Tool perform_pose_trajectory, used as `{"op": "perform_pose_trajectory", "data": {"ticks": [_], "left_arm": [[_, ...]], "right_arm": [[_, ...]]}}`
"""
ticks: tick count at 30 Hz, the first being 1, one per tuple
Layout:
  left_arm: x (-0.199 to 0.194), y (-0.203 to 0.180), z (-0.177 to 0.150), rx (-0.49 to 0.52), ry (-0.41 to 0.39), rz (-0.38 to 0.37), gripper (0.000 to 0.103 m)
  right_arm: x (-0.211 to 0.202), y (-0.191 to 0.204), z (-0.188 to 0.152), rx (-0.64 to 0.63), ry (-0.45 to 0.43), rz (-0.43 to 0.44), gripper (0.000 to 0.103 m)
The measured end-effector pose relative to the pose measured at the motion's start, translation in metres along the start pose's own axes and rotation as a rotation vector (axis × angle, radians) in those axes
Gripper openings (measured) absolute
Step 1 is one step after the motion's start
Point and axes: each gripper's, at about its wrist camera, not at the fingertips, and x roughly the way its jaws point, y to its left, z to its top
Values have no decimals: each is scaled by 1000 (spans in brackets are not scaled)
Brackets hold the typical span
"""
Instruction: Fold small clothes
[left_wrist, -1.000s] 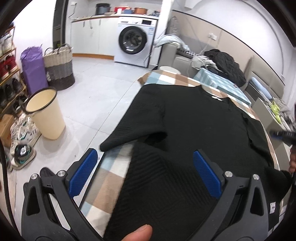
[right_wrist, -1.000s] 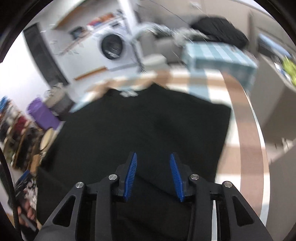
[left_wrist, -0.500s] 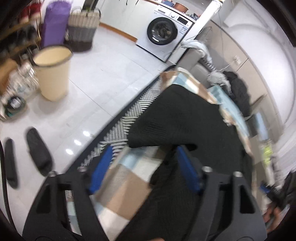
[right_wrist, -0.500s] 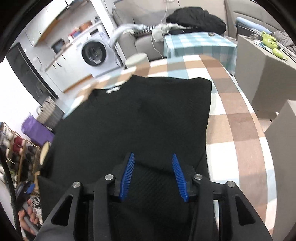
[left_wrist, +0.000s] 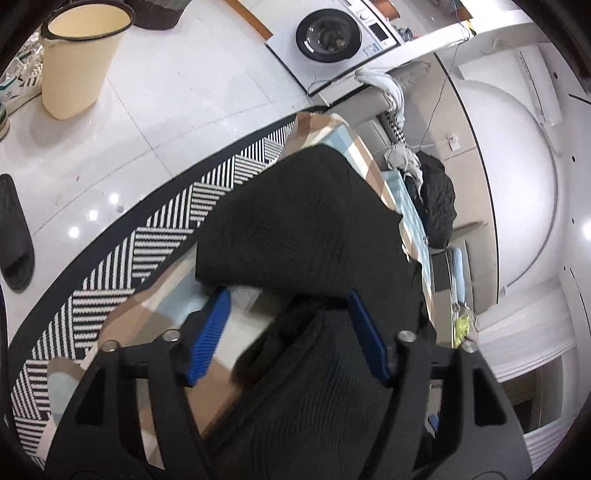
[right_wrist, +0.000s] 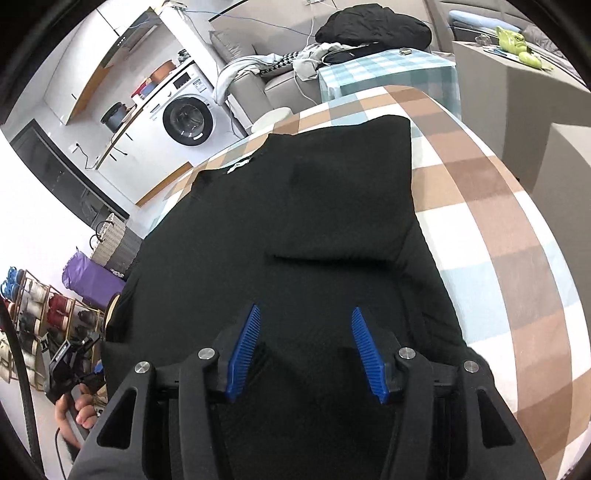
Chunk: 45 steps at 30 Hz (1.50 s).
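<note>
Across the checked surface (right_wrist: 491, 206) a black knit garment (right_wrist: 303, 206) lies spread, its sleeve (left_wrist: 295, 229) folded near the surface's left edge. Left claw (left_wrist: 288, 336) hangs over the garment's left edge, blue pads apart and opening, fabric and cloth below, nothing pinched. Right claw (right_wrist: 303, 347) hovers above the garment's near part, jaws apart and opening, gripping nothing.

One black knitted garment (right_wrist: 314, 221) lies on one checked tabletop (right_wrist: 498, 229); one cream plastic bucket (left_wrist: 75, 55) and one white washing machine (left_wrist: 332, 37) stand beyond.
</note>
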Motion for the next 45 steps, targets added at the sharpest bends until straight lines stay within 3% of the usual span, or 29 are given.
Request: {"op": "perform_pose_trajectory", "data": {"ticks": [6, 7, 9, 10, 11, 14, 17, 19, 21, 23, 25, 27, 28, 29, 30, 33, 36, 39, 41, 45], "left_arm": [[21, 1, 20, -63, -56, 68, 63], [24, -3, 24, -67, -70, 76, 58], [26, -6, 28, -47, -105, 124, 28], [28, -11, 30, -25, -124, 147, 19], [29, -18, 32, 9, -155, 181, 8], [29, -60, 32, 198, -273, 300, 4], [30, -117, 27, 386, -347, 308, 3], [39, -164, 13, 530, -354, 245, 3], [52, -207, -10, 667, -296, 114, 3], [73, -239, -33, 763, -142, -47, 3], [88, -253, -51, 766, -10, -223, 3], [101, -254, -67, 759, 99, -287, 4], [104, -254, -71, 768, 118, -280, 6], [105, -251, -73, 774, 124, -251, 15], [104, -243, -73, 766, 113, -199, 32], [90, -209, -62, 654, 36, -119, 59], [70, -154, -25, 428, -57, -29, 61], [47, -91, 13, 136, -151, 60, 61], [45, -57, 32, -16, -169, 114, 61], [62, -15, 59, -162, -124, 123, 61]], "right_arm": [[-2, -1, -7, 12, -13, 3, 53], [-2, -1, -9, 14, -13, 2, 53], [-1, -2, -12, 17, -8, 1, 53], [-1, -3, -13, 21, -8, 2, 53], [-1, -5, -14, 25, -8, 2, 53], [-3, -6, -16, 32, -14, 3, 53], [-5, -8, -19, 32, -21, 3, 53], [-7, -10, -20, 39, -24, 9, 53], [-9, -13, -21, 43, -27, 9, 53], [-12, -15, -22, 46, -31, 0, 53], [-15, -19, -21, 54, -36, -6, 53], [-18, -24, -21, 62, -42, -16, 53], [-19, -25, -21, 63, -45, -23, 53], [-20, -27, -22, 65, -47, -28, 53], [-22, -29, -22, 69, -50, -30, 53], [-21, -33, -22, 74, -47, -28, 53], [-17, -34, -21, 76, -36, -24, 53], [-13, -31, -19, 75, -29, -18, 54], [-13, -28, -19, 70, -30, -10, 55], [-10, -23, -19, 63, -25, -2, 55]]}}
